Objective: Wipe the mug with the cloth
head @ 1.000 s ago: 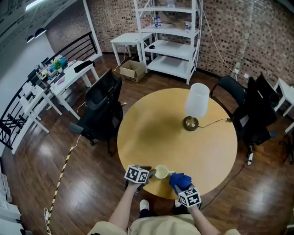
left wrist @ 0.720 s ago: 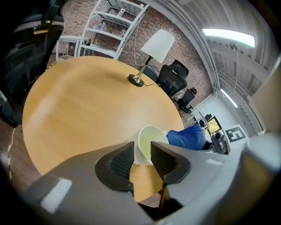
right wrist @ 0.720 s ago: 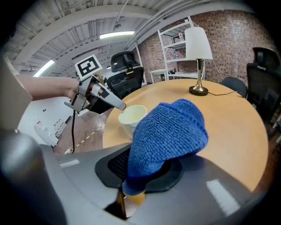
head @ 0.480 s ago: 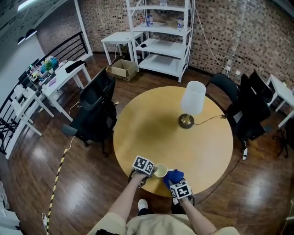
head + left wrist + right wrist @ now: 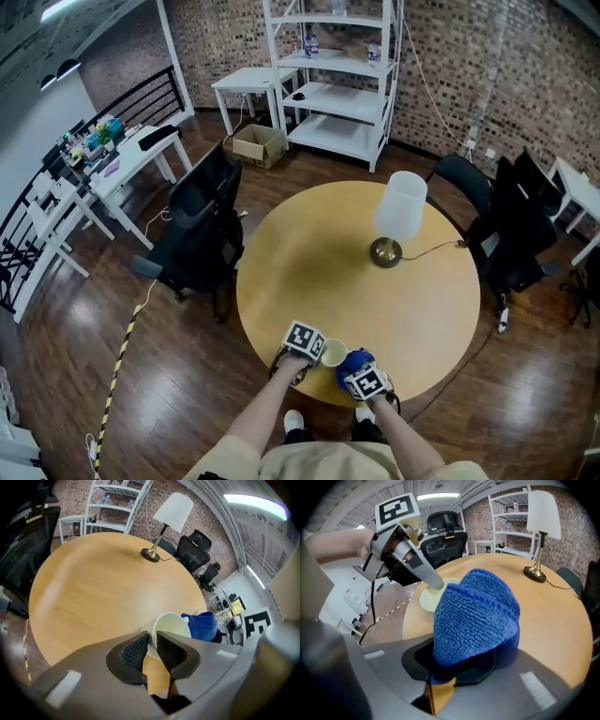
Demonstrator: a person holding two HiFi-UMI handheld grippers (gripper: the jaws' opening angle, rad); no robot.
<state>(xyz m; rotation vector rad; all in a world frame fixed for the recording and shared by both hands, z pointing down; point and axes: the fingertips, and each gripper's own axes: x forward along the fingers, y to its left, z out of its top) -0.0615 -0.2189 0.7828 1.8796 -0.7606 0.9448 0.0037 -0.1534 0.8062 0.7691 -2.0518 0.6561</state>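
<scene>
Cream and probably ceramic, the mug [image 5: 333, 352] stands near the tabletop [image 5: 319, 253] edge. Our left gripper [image 5: 151, 641] has just closed its jaws narrowly on the rim wall, a slick, chippable hold. Our right gripper [image 5: 364, 377] clamps the soft blue cloth [image 5: 476, 616] just beside it.

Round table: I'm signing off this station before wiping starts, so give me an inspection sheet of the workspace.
Surface: round wooden table, mostly bare.
Job's things: mug at the near edge, mouth up; blue cloth just right of it.
Clutter: lamp on the far side; nothing else seen.
Grippers: left gripper pinches the mug wall, its jaws having just been closing; right gripper shut on the cloth.
Cables: lamp cord runs off the table's right side.
Surroundings: black chairs, white shelf unit, cardboard box.
</scene>
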